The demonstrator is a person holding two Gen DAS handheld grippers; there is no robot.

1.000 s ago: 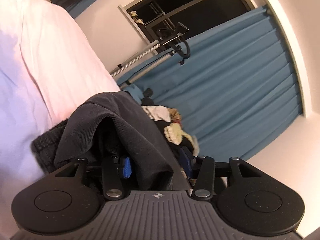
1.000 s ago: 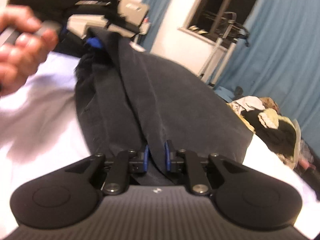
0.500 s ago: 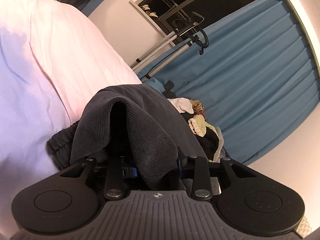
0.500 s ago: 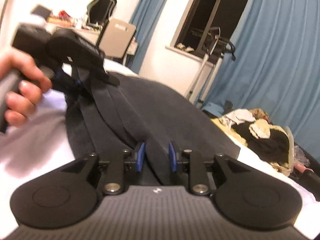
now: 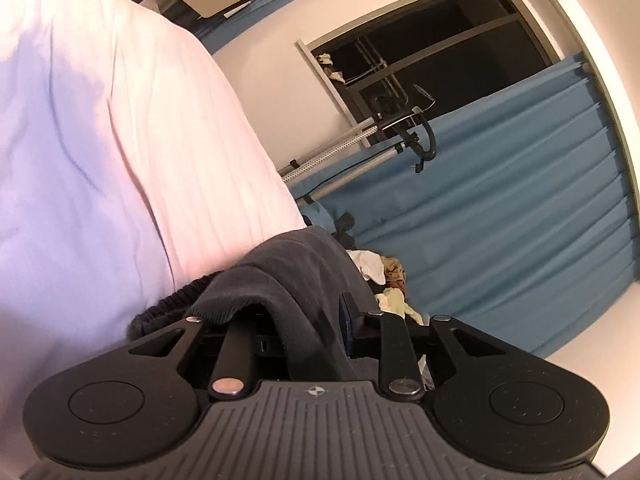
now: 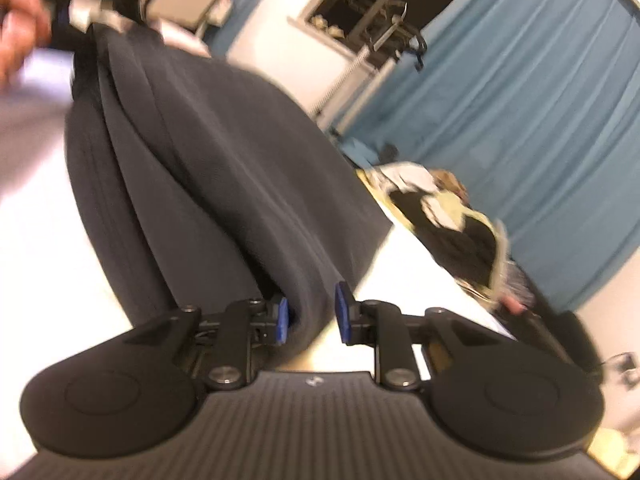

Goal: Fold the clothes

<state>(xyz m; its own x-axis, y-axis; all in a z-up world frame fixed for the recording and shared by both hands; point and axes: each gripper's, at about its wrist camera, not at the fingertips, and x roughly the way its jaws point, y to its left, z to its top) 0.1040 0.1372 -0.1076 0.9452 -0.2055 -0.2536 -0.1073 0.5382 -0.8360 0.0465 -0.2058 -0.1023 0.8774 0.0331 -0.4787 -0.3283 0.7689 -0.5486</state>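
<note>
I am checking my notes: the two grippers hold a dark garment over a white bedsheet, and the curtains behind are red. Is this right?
Not quite: the curtains are blue, not red, as both wrist views show. The rest holds: the left gripper and right gripper each have the dark garment between their fingers, over the white bedsheet.

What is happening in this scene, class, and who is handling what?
A person is folding a dark garment on a white bed, with a handheld gripper in each hand. The left gripper has just been closing on one bunched end of the fabric. The right gripper has the other end between its fingers. A pile of other clothes lies beyond.
</note>
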